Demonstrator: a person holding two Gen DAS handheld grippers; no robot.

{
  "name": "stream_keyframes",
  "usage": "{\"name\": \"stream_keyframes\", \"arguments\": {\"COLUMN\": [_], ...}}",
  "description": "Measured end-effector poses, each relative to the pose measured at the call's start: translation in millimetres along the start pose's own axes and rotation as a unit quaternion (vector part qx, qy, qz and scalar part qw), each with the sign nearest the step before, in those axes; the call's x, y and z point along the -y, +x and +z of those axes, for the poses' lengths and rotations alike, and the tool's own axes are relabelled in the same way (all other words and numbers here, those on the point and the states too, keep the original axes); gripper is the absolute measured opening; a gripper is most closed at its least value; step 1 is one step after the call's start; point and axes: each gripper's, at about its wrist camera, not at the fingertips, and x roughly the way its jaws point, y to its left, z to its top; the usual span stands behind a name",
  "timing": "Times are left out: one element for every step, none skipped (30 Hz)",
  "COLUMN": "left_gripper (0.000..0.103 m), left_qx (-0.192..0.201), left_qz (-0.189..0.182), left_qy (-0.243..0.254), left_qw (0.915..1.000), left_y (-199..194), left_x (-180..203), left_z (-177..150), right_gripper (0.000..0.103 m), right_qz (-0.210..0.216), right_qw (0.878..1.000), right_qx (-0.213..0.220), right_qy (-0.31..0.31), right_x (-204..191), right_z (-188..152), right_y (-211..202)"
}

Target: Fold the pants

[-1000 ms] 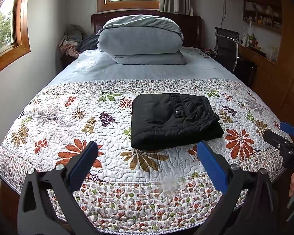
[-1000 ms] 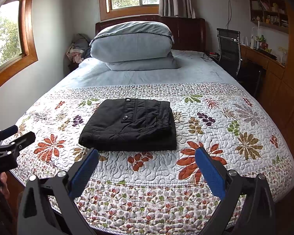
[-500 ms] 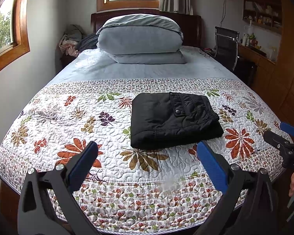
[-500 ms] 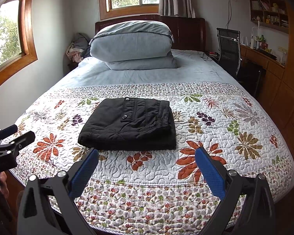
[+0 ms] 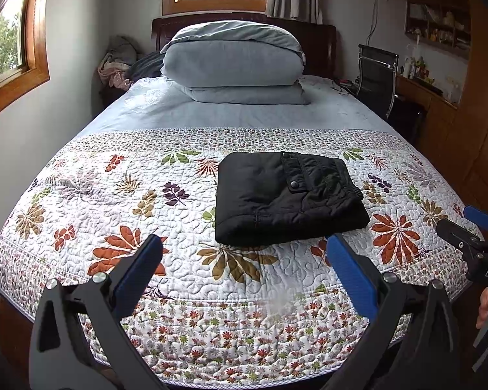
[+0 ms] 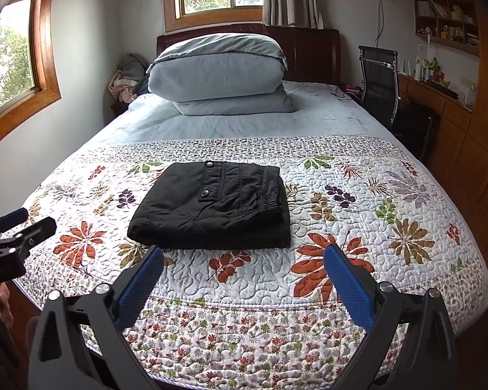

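The folded black pants [image 6: 211,208] lie on the floral quilt [image 5: 113,214] straight ahead of both spread, empty grippers, left [image 5: 244,261] and right [image 6: 244,265], long axis crosswise (right gripper seems slightly nearer), touching neither.

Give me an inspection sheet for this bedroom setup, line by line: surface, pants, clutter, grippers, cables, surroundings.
Surface: bed with floral quilt, smooth at the near end.
Job's things: black pants lying folded into a compact rectangle on the quilt, snap buttons facing up.
Clutter: heap of clothes beside the headboard; nothing else seen on the quilt.
Grippers: left gripper open, holding nothing; right gripper open, holding nothing; both short of the pants.
Cables: a cord hanging down the wall near the curtain.
Surroundings: stacked pillows, black chair, wooden desk, shelves, two windows.
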Motion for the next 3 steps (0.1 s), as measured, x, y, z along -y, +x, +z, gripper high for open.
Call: {"name": "stream_keyframes", "arguments": {"left_gripper": [0.100,0.100,0.100], "left_qx": [0.000,0.000,0.001], "left_qz": [-0.002,-0.003,-0.004], "left_qy": [-0.002,-0.003,-0.003], "left_qw": [1.0000,1.0000,1.0000], "left_y": [-0.2,-0.2,-0.5], "left_x": [-0.7,-1.1,-1.3], "left_z": [-0.1,0.1,0.1], "right_gripper": [0.099,0.099,0.099], "right_qz": [0.000,0.001,0.001], "right_qw": [1.000,1.000,1.000], "right_qx": [-0.001,-0.001,-0.001], "right_qy": [0.001,0.001,0.001], "right_x": [0.4,0.4,0.7], "right_z": [0.0,0.2,0.3], "right_y": [0.4,0.3,0.4]}}
